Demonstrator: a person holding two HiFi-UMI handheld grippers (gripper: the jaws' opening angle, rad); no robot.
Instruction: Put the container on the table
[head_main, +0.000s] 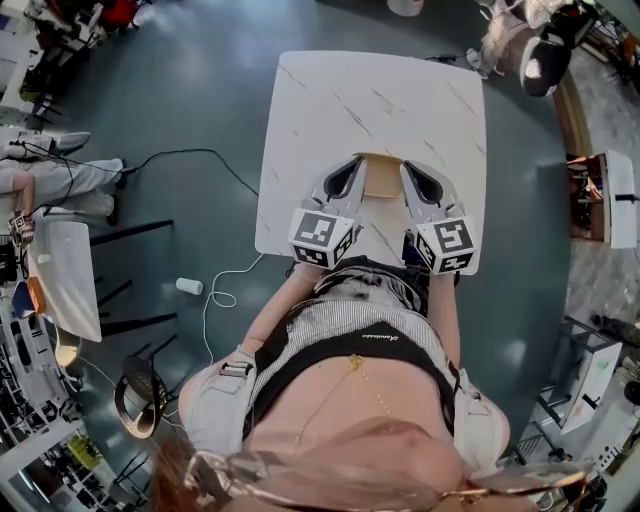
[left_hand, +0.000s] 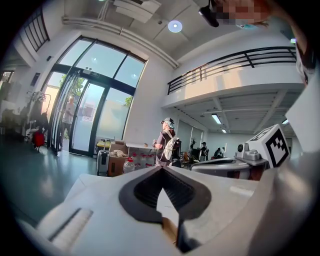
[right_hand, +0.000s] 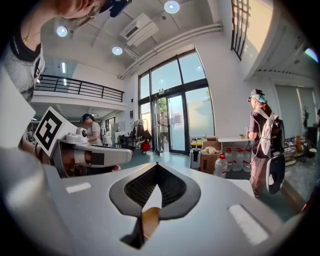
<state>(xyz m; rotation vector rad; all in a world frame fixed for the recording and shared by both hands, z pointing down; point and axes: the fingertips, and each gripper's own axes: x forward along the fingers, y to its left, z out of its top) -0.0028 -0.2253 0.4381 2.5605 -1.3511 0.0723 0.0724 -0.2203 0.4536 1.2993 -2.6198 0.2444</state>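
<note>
Two hand-held grippers meet over the near half of the white marble-patterned table (head_main: 370, 100), with the shallow tan cardboard container (head_main: 381, 177) held between them. In its own view the left gripper (head_main: 350, 175) has its fingers drawn narrow, pinching what appears to be a thin tan wall of the container (left_hand: 170, 229). The right gripper (head_main: 412, 177) shows the same: fingers nearly together on a tan edge (right_hand: 150, 220). No view confirms whether the base already touches the tabletop.

Assessment: the step in hand is the set-down. It should go well if both grippers descend together and level, the base lands flat and well inside the near edge, and the two sides release together so the light container does not tip or slide.

Surroundings: the tabletop beyond the container is bare, so nothing obstructs placement. On the grey floor to the person's left lie a small white cup (head_main: 189, 286) and a loose white cable (head_main: 225, 292). A bystander wearing a backpack (right_hand: 262, 145) stands near some water bottles (right_hand: 220, 165), well apart from the work.
</note>
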